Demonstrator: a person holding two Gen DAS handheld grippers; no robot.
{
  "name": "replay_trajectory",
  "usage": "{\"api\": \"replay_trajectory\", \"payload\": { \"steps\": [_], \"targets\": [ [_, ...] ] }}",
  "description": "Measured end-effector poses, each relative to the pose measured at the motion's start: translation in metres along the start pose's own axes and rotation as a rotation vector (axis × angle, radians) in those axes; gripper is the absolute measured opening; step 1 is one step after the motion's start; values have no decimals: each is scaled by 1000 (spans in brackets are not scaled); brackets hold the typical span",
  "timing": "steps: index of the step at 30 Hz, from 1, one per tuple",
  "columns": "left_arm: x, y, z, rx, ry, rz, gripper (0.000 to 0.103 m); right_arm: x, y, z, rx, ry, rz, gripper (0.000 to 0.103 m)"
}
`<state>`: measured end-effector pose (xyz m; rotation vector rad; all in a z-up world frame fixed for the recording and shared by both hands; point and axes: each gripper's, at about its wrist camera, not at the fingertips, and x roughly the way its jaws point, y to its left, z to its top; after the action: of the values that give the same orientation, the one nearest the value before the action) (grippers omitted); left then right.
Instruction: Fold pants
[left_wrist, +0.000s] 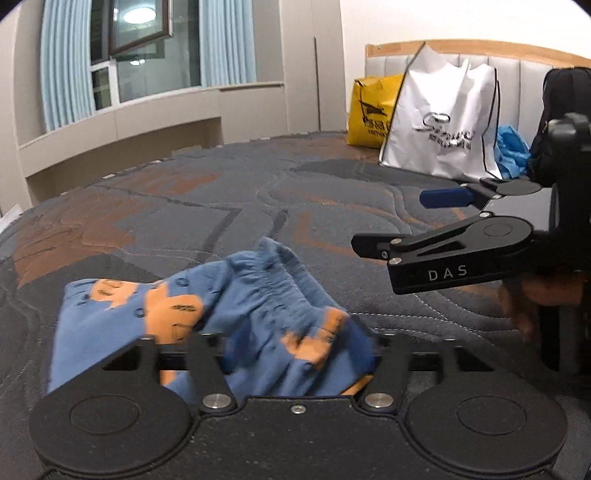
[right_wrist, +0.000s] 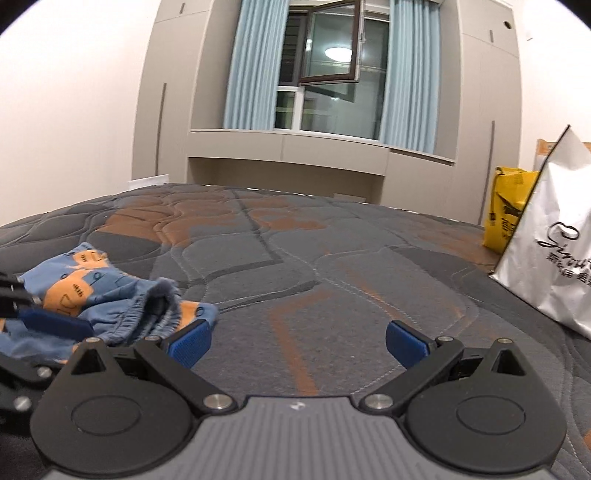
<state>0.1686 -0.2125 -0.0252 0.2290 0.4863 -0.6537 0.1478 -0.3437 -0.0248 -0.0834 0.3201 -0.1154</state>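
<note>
Small blue pants (left_wrist: 236, 306) with orange print lie bunched on the quilted bed, waistband up. They drape over my left gripper (left_wrist: 280, 354), whose fingertips are hidden under the cloth, so its state is unclear. In the right wrist view the pants (right_wrist: 110, 299) lie at the left, and the left gripper's blue pad (right_wrist: 55, 325) shows against them. My right gripper (right_wrist: 299, 345) is open and empty over bare mattress, just right of the pants. It also shows in the left wrist view (left_wrist: 402, 225) at the right, held above the bed.
The grey and orange quilted mattress (right_wrist: 332, 266) fills both views. A white shopping bag (left_wrist: 443, 118), a yellow bag (left_wrist: 373, 110) and a dark bag (left_wrist: 565, 103) stand by the headboard. A window with blue curtains (right_wrist: 332, 66) is beyond the bed.
</note>
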Motion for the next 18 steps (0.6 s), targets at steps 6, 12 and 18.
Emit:
{"api": "replay_trajectory", "payload": {
  "steps": [6,12,18],
  "targets": [
    [-14,4,-11,56,11,32,52,9,3,17,47,6,263,98],
    [-12,6,-15,47,25,-8,16,43,14,30,119,114,438,49],
    [-20,5,-12,43,-5,-40,6,43,5,24,201,138,463,11]
  ]
}}
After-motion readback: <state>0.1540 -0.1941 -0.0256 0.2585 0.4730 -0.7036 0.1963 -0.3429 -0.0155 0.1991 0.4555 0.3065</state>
